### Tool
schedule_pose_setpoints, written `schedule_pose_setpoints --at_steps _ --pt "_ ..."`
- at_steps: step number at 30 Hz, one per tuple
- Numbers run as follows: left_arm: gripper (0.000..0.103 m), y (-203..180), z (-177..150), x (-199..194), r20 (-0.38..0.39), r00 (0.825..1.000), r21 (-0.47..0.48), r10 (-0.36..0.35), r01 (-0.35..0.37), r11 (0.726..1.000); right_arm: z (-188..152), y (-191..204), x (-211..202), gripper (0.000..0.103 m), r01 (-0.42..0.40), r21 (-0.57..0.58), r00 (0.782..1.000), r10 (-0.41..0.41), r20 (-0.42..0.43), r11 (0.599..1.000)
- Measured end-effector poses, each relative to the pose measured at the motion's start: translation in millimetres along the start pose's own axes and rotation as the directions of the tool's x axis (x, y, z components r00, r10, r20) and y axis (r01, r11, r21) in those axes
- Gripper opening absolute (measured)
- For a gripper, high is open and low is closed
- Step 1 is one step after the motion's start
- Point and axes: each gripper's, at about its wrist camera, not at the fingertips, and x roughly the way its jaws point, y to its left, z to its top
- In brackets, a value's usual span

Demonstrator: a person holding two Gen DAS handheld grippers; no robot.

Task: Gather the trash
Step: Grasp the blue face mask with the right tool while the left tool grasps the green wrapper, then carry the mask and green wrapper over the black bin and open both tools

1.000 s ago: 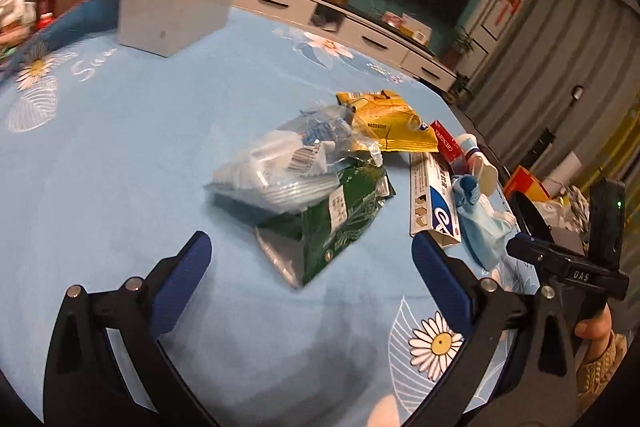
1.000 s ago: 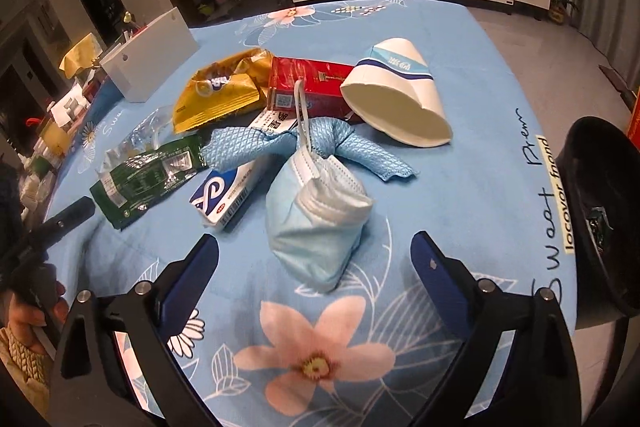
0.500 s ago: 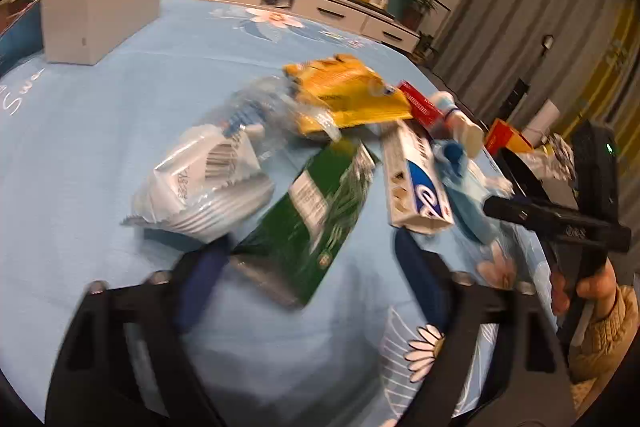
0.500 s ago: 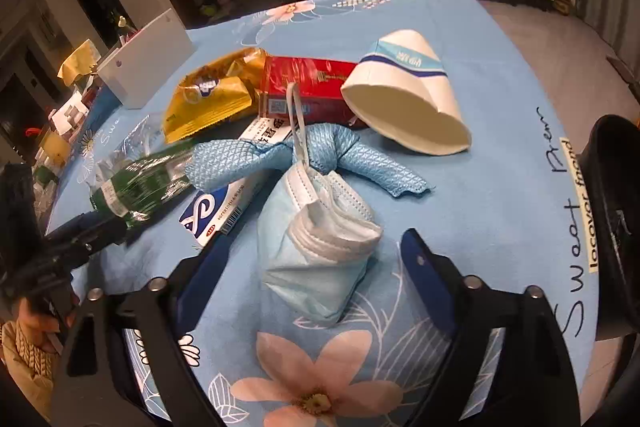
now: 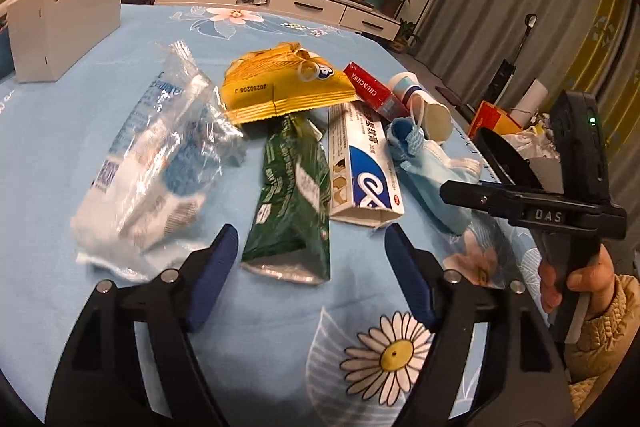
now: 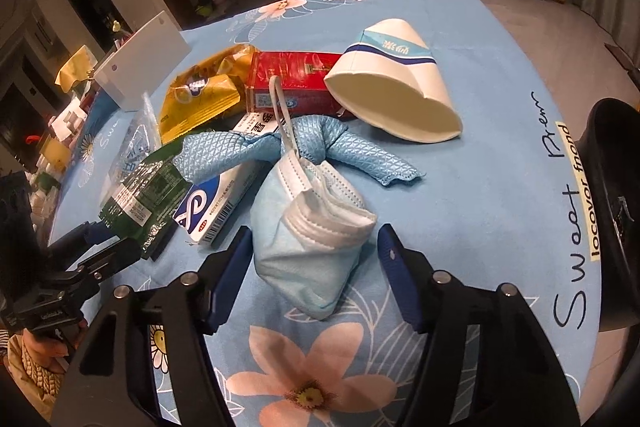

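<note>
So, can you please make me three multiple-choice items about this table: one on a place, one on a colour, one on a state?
1. What lies between the fingers of the right gripper?
A. a spoon
B. a mask
C. a bottle

2. What colour is the wrapper in front of the left gripper?
A. green
B. pink
C. black

3. How is the cup placed?
A. upright
B. on its side
C. upside down

Answers:
1 B: the mask sits between the closing jaws, and the pads do not press on it yet.
2 A: the wrapper is dark green, and its near end lies between the opening jaws.
3 B: the open mouth of the cup faces sideways and its wall rests on the cloth.
</note>
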Motion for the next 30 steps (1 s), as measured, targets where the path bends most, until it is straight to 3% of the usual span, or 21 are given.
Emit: schedule_pose_setpoints --at_steps 4,6,11,14,20,30 --pt "0.071 -4.7 5.6 8.3 -0.007 1.000 0.022 0.020 -0.020 1.000 1.3 1.6 1.7 0.065 0.003 -0.013 1.000 -0.003 0.000 1.000" --pt "0.043 -5.5 6.2 12.2 -0.017 0.999 0.027 0.028 -0.028 0.999 2.3 2.5 3.7 0.047 0.003 -0.015 1.000 -0.003 -0.002 1.000" --pt "0.012 -5.9 2.7 11.7 -0.020 1.000 0.009 0.018 -0.018 1.000 1.4 5.8 4.6 0.027 0.019 -0.037 1.000 -0.019 -0.004 0.999" --pt "0.009 -5.8 2.0 4.2 -0.003 1.000 -0.022 0.010 -0.010 1.000 -0.3 5.4 -2.0 0.022 0.015 -0.032 1.000 -0.015 0.001 0.999" --pt "0.008 -15.4 0.5 -30.8 0.067 0.998 -0.050 -0.010 0.014 0.999 -11.7 6.2 -34.6 0.021 -0.003 -0.043 0.999 0.005 0.043 0.999" --pt "0.008 -53.9 16.6 -89.8 0.191 0.981 0.011 -0.043 0.042 0.999 -24.4 -8.1 -108.5 0.021 -0.030 -0.018 0.983 0.033 0.182 0.999"
